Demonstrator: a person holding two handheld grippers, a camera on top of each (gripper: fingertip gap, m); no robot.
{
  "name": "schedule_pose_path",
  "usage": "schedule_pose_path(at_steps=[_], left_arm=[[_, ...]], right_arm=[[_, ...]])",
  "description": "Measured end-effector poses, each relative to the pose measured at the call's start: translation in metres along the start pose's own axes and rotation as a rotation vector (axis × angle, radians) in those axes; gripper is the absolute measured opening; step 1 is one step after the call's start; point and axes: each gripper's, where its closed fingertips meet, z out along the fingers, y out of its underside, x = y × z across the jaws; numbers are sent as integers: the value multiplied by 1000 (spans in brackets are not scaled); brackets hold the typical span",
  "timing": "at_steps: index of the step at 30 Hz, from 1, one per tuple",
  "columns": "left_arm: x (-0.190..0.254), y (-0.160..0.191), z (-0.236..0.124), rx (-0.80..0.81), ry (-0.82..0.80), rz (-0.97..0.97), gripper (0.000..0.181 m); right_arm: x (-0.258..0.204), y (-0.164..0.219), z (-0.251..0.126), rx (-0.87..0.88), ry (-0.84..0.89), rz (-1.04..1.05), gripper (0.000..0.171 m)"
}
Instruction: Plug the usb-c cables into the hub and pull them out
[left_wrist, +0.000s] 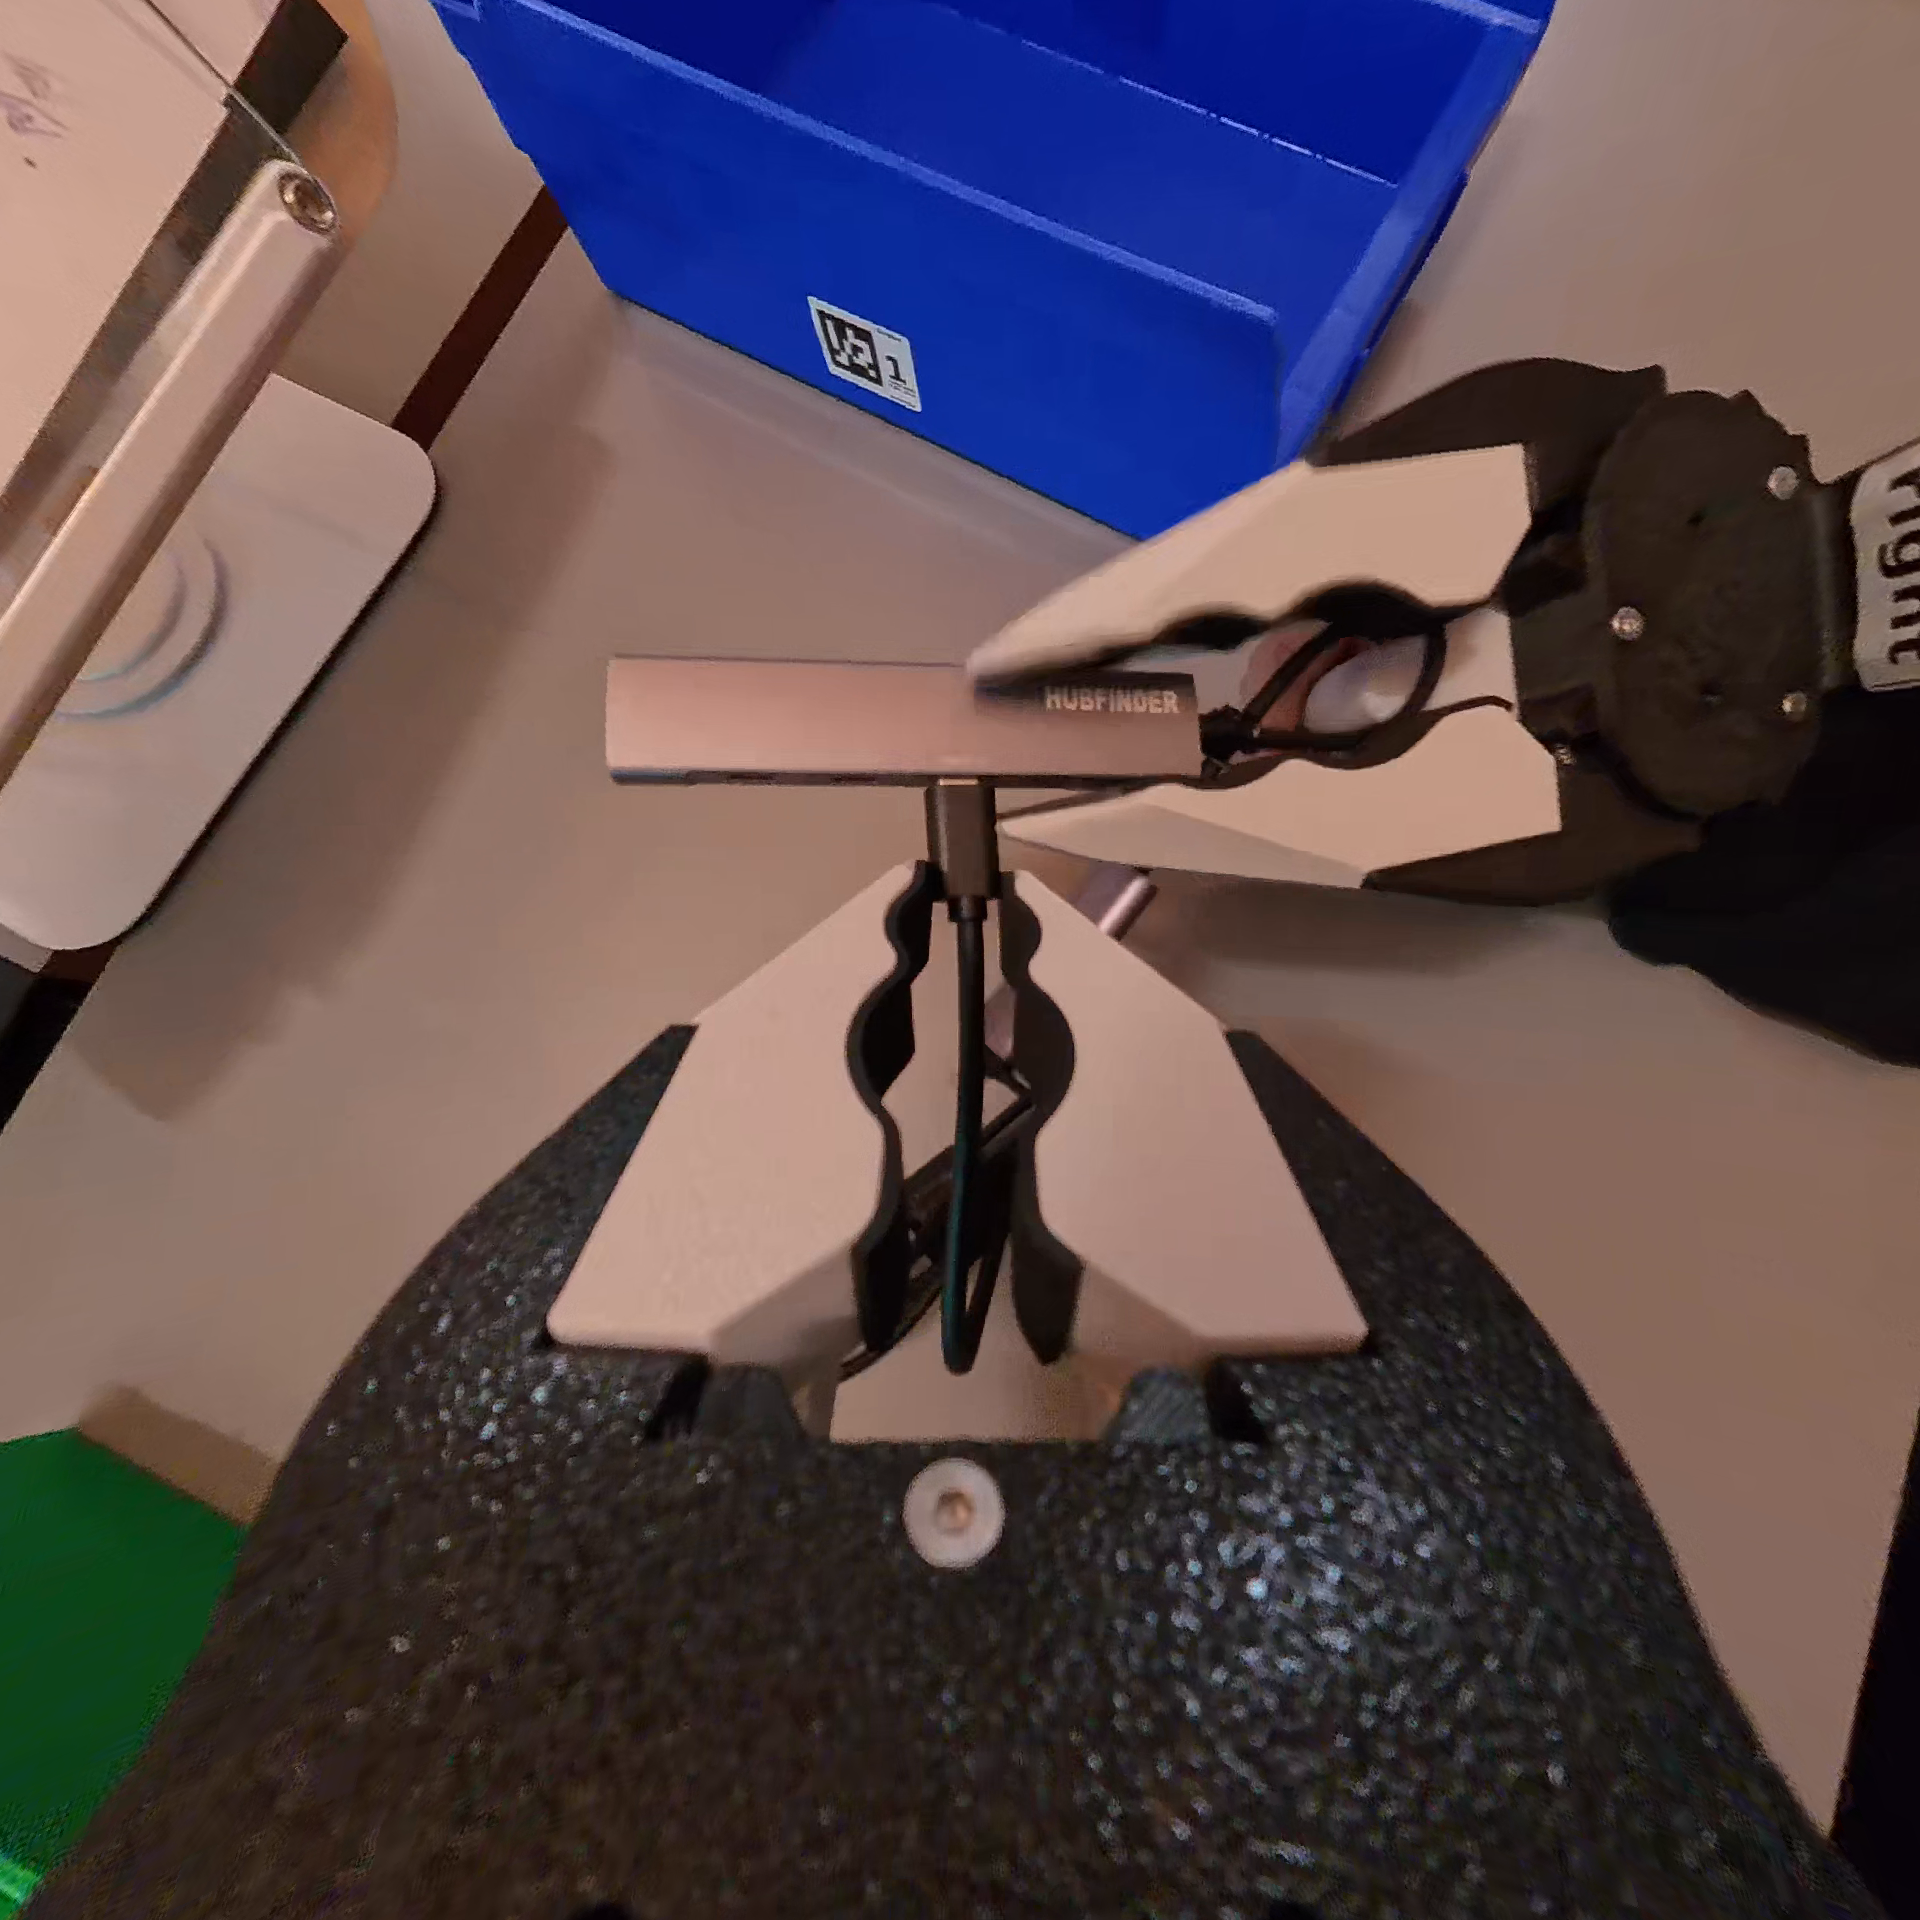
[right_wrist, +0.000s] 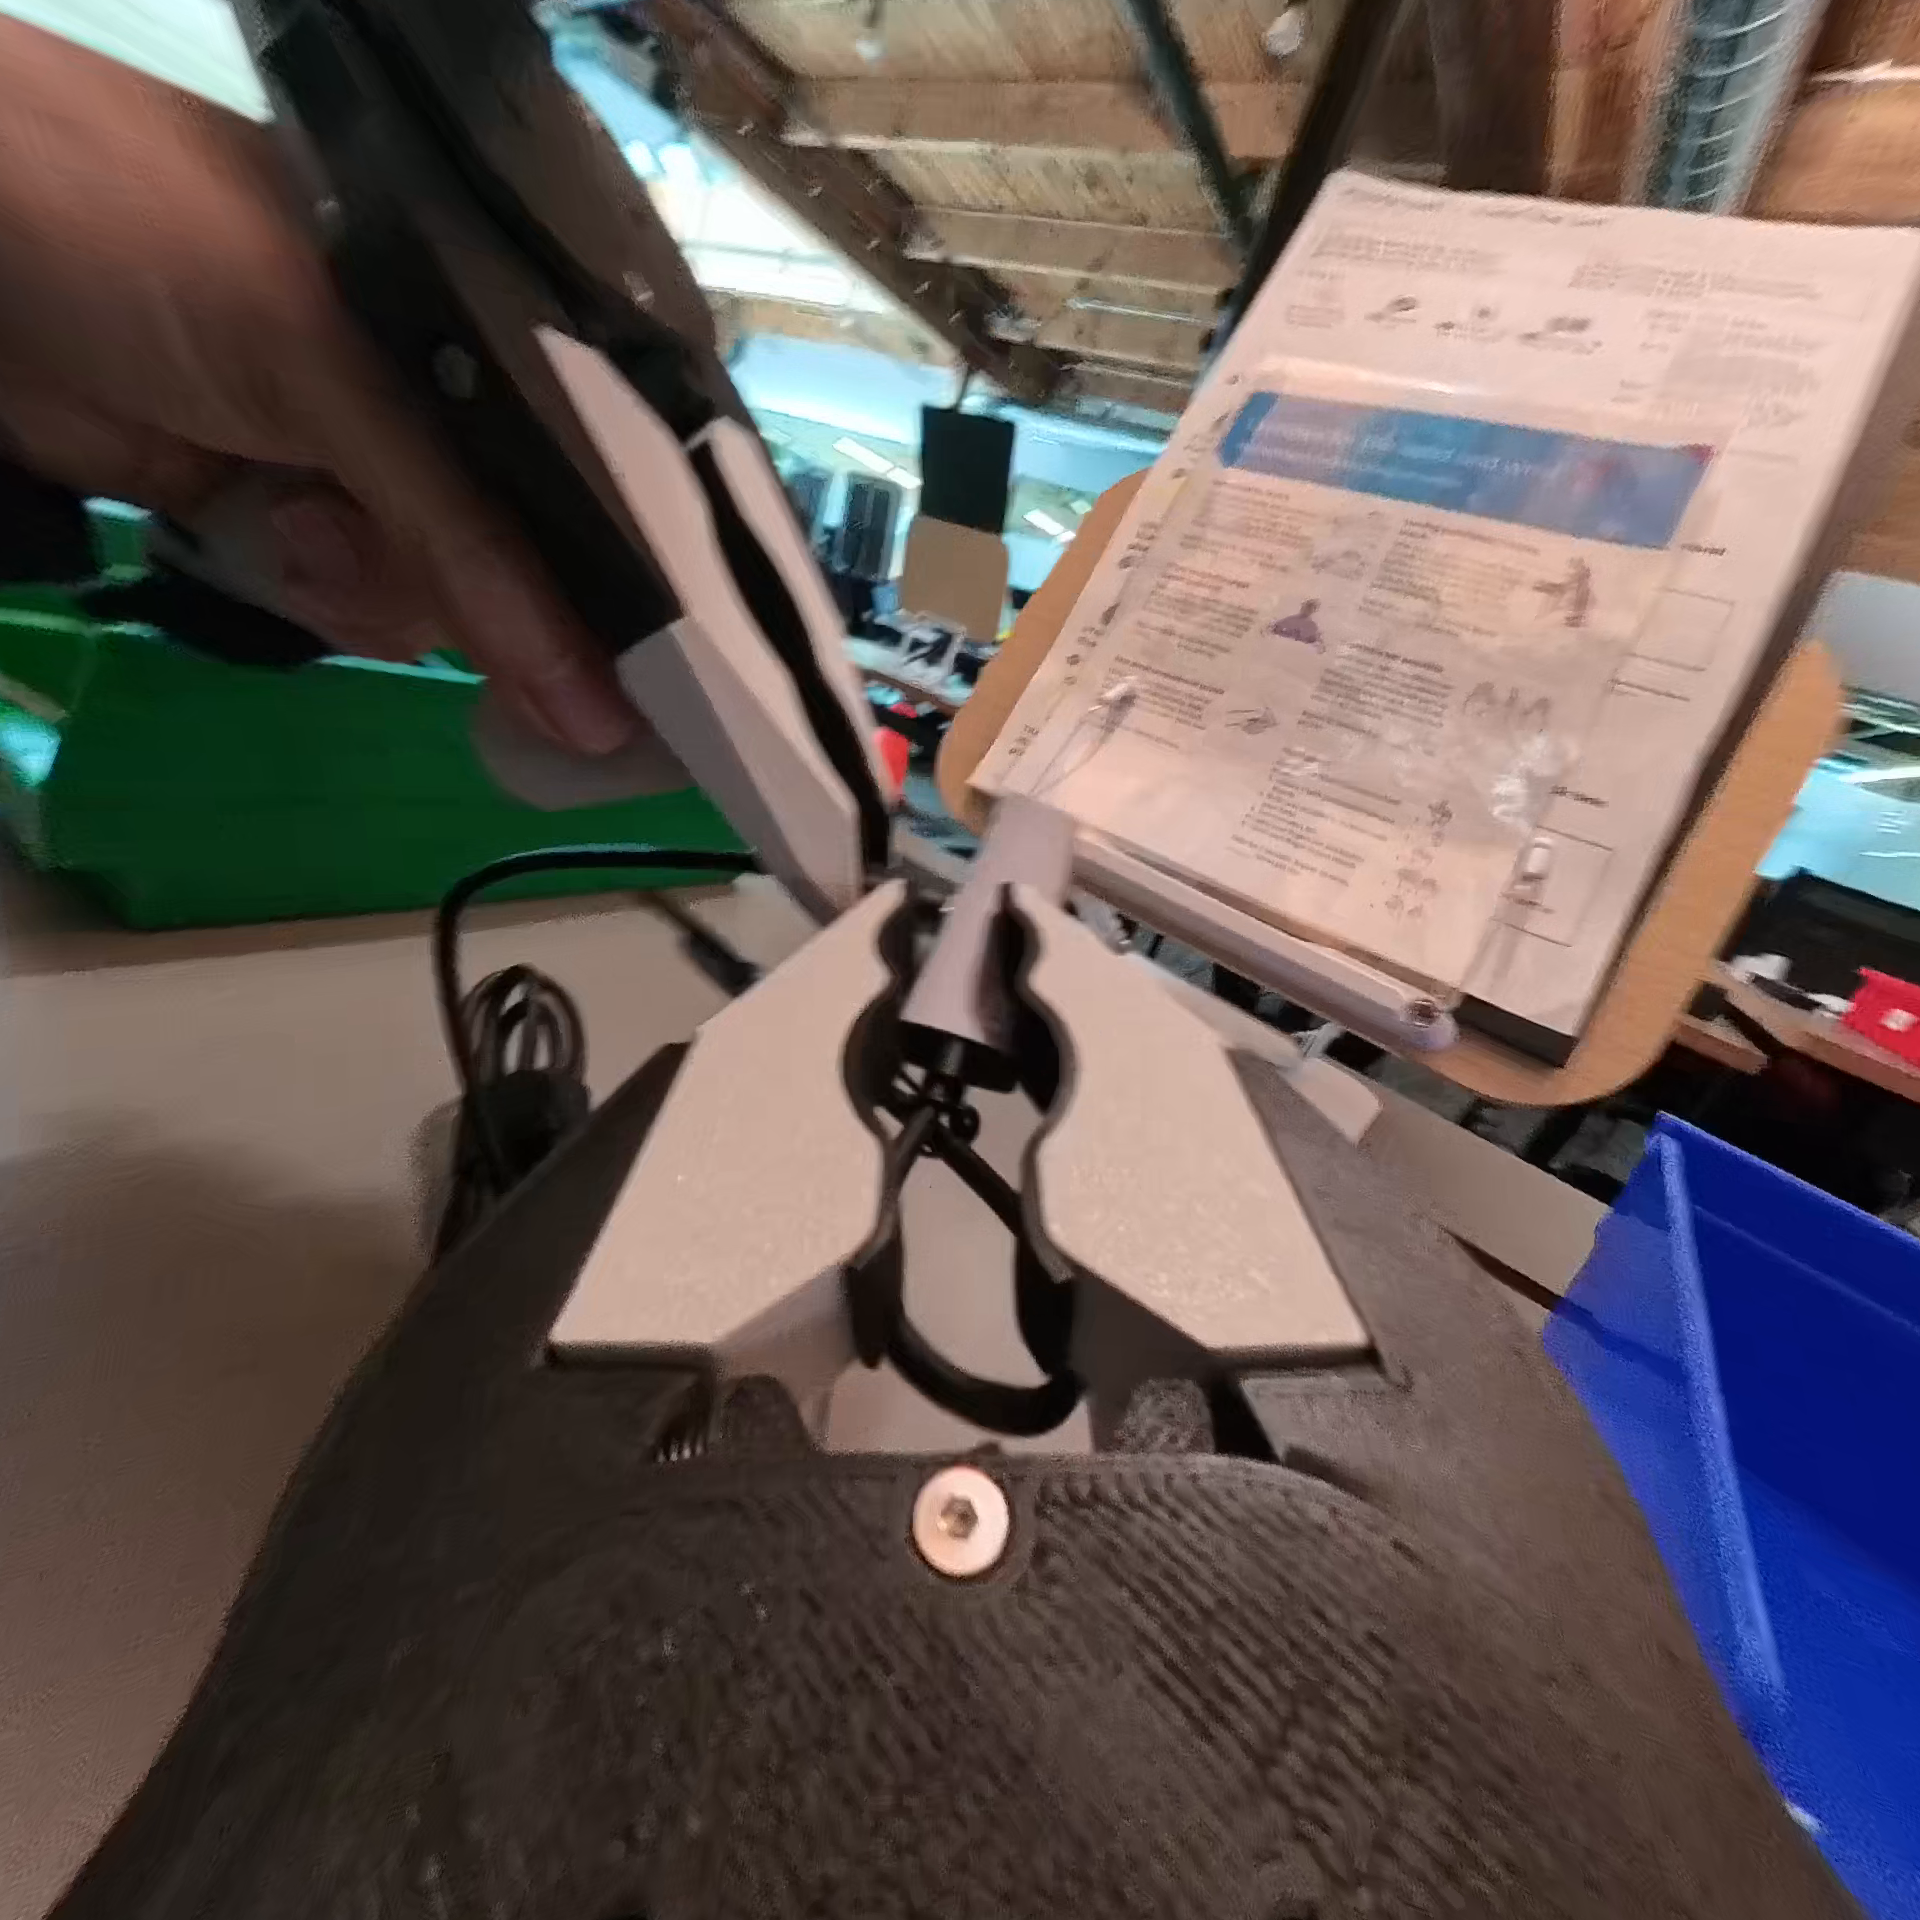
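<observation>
A grey hub (left_wrist: 810, 717) is held level above the table. My right gripper (left_wrist: 997, 748) comes in from the right and is shut on the hub's right end. In the right wrist view the hub (right_wrist: 1029, 842) shows end-on between my right gripper (right_wrist: 951, 904). My left gripper (left_wrist: 961, 868) is shut on a dark usb-c plug (left_wrist: 961, 816), whose tip sits in a port on the hub's near edge. Its black cable (left_wrist: 966, 1091) runs back between the fingers. In the right wrist view my left gripper (right_wrist: 868, 873), held by a hand, meets the hub from the left.
A blue bin (left_wrist: 1039, 260) stands behind the hub, and it also shows in the right wrist view (right_wrist: 1766, 1351). A green bin (right_wrist: 312, 779) stands at the left. A stand with printed sheets (right_wrist: 1403, 623) stands beyond the hub. A coiled black cable (right_wrist: 520, 1039) lies on the beige table (left_wrist: 364, 987).
</observation>
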Motion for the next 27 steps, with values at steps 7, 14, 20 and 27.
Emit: schedule_pose_path(at_steps=[7, 14, 20, 27], left_arm=[[-4, -4, 0, 17, -43, 6, 10], [-9, -7, -3, 34, -69, -12, 9], [-6, -10, -5, 60, -36, -17, 10], [-7, -11, -3, 44, -97, 183, 10]], right_arm=[[21, 2, -2, -9, 108, 74, 41], [11, 6, 0, -33, 43, 79, 36], [9, 4, 1, -23, 39, 81, 27], [10, 4, -1, -52, 23, 15, 27]])
